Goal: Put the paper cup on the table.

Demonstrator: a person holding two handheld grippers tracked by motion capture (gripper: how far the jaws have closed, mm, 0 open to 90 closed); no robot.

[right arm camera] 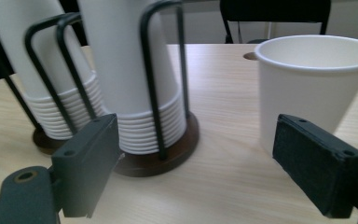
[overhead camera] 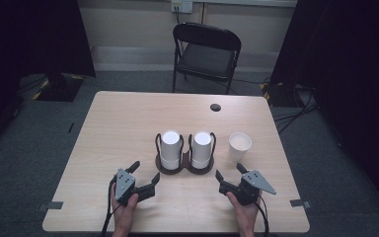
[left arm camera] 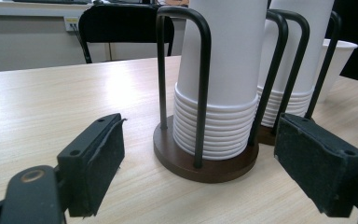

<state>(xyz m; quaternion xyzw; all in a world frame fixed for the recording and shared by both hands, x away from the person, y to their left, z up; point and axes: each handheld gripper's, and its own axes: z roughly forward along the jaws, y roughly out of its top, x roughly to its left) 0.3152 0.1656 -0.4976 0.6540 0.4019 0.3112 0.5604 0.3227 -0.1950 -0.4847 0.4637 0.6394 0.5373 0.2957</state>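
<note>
both grippers low at near edge of table (overhead camera: 108, 128), jaws wide apart, holding nothing.

left gripper (overhead camera: 146, 177) faces left stack (overhead camera: 170, 148) of upturned cups in rack (overhead camera: 185, 169); right gripper (overhead camera: 229, 173) sits near lone cup (overhead camera: 240, 146), upright just right of right stack (overhead camera: 202, 148). chair (overhead camera: 206, 54) beyond table.

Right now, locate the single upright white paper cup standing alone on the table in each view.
High view: the single upright white paper cup stands right of centre, just right of the dark two-ring cup holder.
Left gripper view: far upper right, partly hidden behind the holder's wire loops.
Right gripper view: large at right, above the right jaw.
Shared landmark: the holder with its two stacks of inverted white cups.
</note>
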